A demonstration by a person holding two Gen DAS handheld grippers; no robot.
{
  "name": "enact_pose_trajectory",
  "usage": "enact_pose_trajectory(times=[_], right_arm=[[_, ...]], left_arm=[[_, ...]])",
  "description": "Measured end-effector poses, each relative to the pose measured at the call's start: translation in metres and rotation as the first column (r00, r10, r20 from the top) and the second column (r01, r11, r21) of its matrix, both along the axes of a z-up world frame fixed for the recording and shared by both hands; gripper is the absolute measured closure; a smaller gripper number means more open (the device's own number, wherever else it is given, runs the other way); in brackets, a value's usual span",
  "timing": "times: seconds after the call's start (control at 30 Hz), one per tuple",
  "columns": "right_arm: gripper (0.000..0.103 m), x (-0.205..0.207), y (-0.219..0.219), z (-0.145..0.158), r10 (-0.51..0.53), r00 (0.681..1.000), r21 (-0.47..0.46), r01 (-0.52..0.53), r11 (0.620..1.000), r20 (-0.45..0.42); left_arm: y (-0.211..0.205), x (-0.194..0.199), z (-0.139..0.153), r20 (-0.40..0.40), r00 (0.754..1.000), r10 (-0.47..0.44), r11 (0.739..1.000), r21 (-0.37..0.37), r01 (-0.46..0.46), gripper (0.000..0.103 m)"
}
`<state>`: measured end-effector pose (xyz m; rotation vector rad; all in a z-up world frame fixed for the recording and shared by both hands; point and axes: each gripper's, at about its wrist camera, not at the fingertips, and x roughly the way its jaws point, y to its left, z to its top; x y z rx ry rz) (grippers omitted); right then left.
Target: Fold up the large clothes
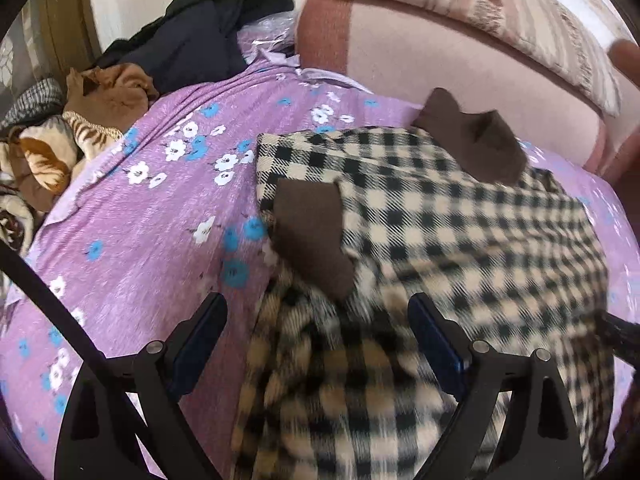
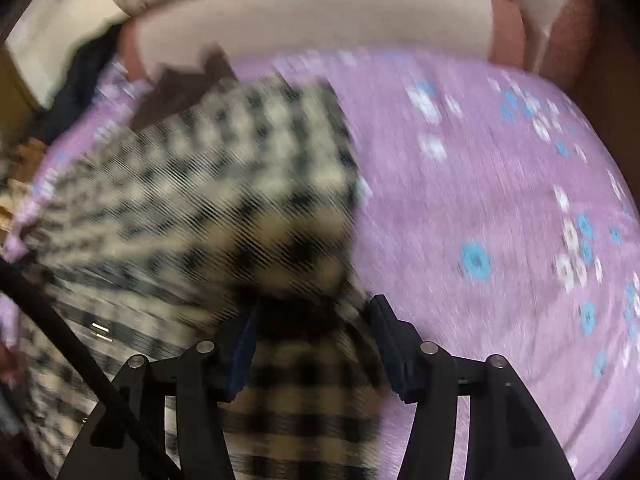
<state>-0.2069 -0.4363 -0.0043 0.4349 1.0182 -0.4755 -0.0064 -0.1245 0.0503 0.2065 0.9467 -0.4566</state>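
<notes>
Item: cream-and-black checked woollen garment with brown cuffs (image 1: 420,216), partly folded on lilac floral bedsheet (image 1: 132,240) | Left gripper (image 1: 316,320): spread wide, holding nothing | Right gripper (image 2: 312,320): part-open, cloth between, apparently unclamped, judged releasing fold.

Left gripper (image 1: 316,322) and right gripper (image 2: 314,322): black angular finger arms (image 1: 160,392) with silver pivot screws (image 1: 155,347), blue pads (image 1: 438,340), and a black cable (image 2: 68,340).

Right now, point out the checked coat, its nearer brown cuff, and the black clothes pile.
checked coat (image 1: 460,216): left wrist view, middle of the folded body.
brown cuff (image 1: 312,236): left wrist view, cuff's centre.
black clothes pile (image 1: 200,36): left wrist view, top fold.
</notes>
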Motion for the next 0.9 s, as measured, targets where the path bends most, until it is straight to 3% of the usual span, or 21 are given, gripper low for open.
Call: enact_pose_trajectory(times=[0.13,0.33,0.43,0.6,0.7,0.8,0.9], right_arm=[[0.043,-0.024,0.008,0.02,-0.019,0.999,0.009,0.018,1.0,0.033],[0.036,-0.059,0.036,0.056,0.006,0.994,0.004,-0.007,1.0,0.106],[0.036,-0.058,0.046,0.074,0.026,0.986,0.036,-0.033,0.999,0.167],[0.036,-0.018,0.042,0.088,-0.026,0.973,0.106,0.001,0.994,0.231],[0.036,-0.007,0.048,0.088,-0.029,0.98,0.113,0.007,0.994,0.195],[0.036,-0.021,0.066,0.087,0.027,0.98,0.119,-0.052,0.992,0.198],[0.031,-0.048,0.086,0.078,0.067,0.99,0.074,-0.077,0.994,0.127]], left_arm=[[0.014,-0.031,0.015,0.05,0.998,-0.034,0.999,0.011,0.034,0.012],[0.035,-0.063,0.026,0.029,0.998,-0.05,0.999,-0.009,0.05,0.012],[0.047,-0.076,0.024,-0.008,0.999,-0.043,0.999,-0.029,0.043,0.012],[0.063,-0.09,0.017,-0.064,0.998,-0.008,1.0,-0.018,0.006,0.012],[0.08,-0.103,0.018,-0.084,0.996,0.004,1.0,-0.021,-0.006,0.012],[0.093,-0.116,0.019,-0.054,0.999,0.002,1.0,0.0,-0.002,0.012],[0.104,-0.123,0.014,-0.076,0.997,-0.011,1.0,0.013,0.012,0.012]])
